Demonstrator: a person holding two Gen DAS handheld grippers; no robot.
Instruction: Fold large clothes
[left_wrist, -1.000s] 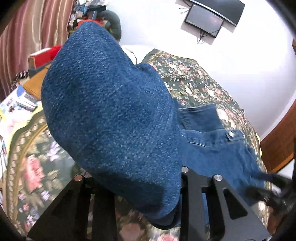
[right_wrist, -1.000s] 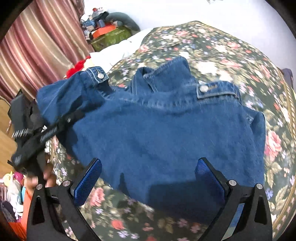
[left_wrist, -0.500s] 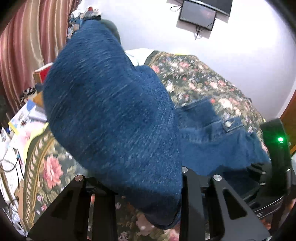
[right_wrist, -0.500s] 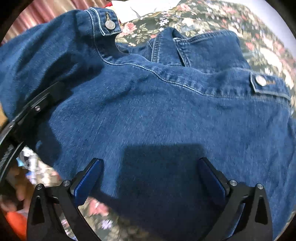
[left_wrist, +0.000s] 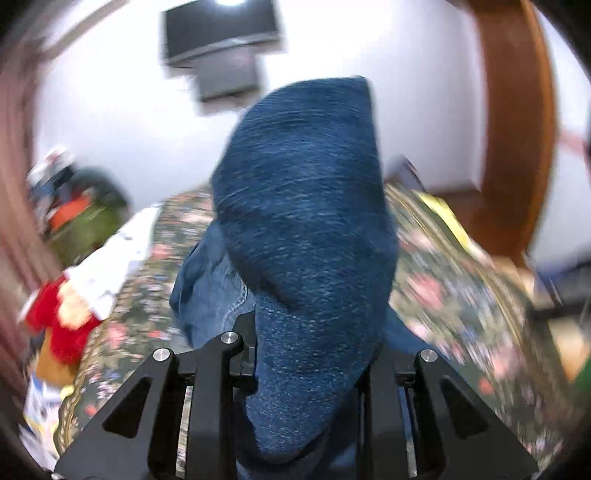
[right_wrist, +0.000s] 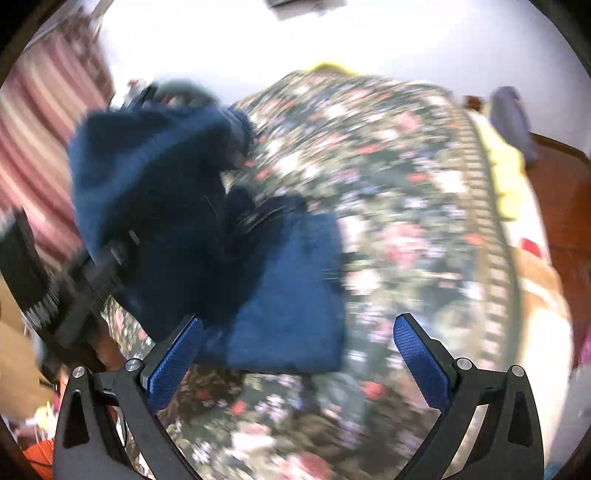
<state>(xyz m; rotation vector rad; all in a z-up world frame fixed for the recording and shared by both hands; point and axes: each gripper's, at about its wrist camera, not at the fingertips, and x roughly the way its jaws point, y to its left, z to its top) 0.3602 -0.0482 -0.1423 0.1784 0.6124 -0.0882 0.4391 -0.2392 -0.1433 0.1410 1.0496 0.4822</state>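
Observation:
A blue denim jacket (left_wrist: 306, 229) is pinched in my left gripper (left_wrist: 314, 354), which is shut on a thick fold that rises up in front of the lens and hides the fingertips. The rest of the jacket trails down onto the floral bedspread (left_wrist: 461, 288). In the right wrist view the jacket (right_wrist: 207, 229) hangs bunched at the left, lifted by the other gripper's black frame (right_wrist: 85, 280), with a flat part lying on the bedspread (right_wrist: 406, 206). My right gripper (right_wrist: 299, 365) is open and empty above the bed, its blue pads (right_wrist: 173, 362) wide apart. Both views are blurred.
White pillow (left_wrist: 114, 254) and a red soft toy (left_wrist: 59, 325) lie at the bed's left end. Striped curtains (right_wrist: 44, 122) hang at left. A wall screen (left_wrist: 221, 33) and a wooden door frame (left_wrist: 517, 122) stand behind. A yellow sheet edge (right_wrist: 506, 162) runs along the bed's right side.
My left gripper has swung the held denim up and to the right. My right gripper has pulled back from over the jacket, which now lies further to its left.

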